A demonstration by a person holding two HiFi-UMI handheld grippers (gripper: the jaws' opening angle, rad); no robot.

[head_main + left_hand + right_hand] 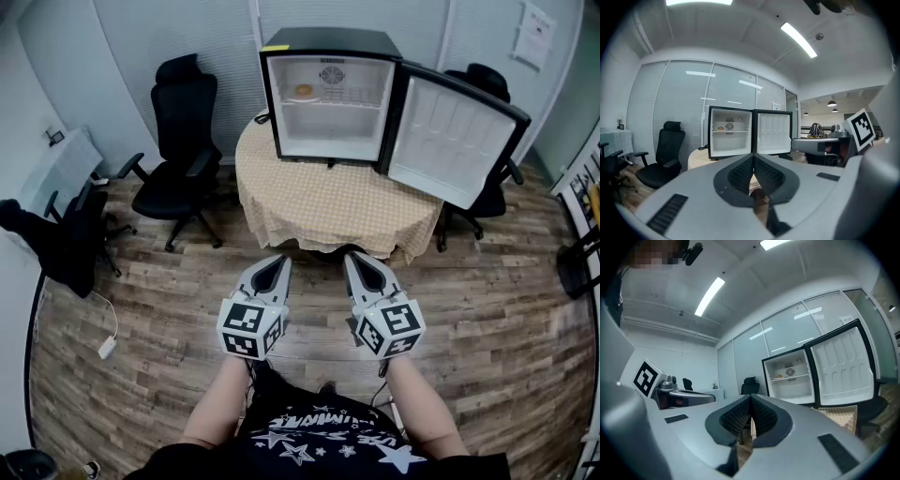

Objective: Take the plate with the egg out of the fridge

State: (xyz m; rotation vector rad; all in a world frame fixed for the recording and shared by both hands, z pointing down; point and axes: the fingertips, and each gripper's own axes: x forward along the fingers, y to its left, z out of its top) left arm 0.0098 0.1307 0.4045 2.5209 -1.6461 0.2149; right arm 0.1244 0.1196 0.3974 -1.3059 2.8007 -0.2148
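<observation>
A small black fridge (328,94) stands on a round table (328,202), its door (459,141) swung wide to the right. On its upper shelf, at the left, sits the plate with the egg (303,91), also seen as a small plate (720,128) in the left gripper view and plate (778,377) in the right gripper view. My left gripper (281,262) and right gripper (354,257) are held side by side over the floor, well short of the table. Both are shut with nothing between the jaws.
Black office chairs stand left of the table (178,159) and behind the fridge door (487,89). Another chair with dark cloth (56,234) is at the far left. A white cable and plug (108,347) lie on the wooden floor.
</observation>
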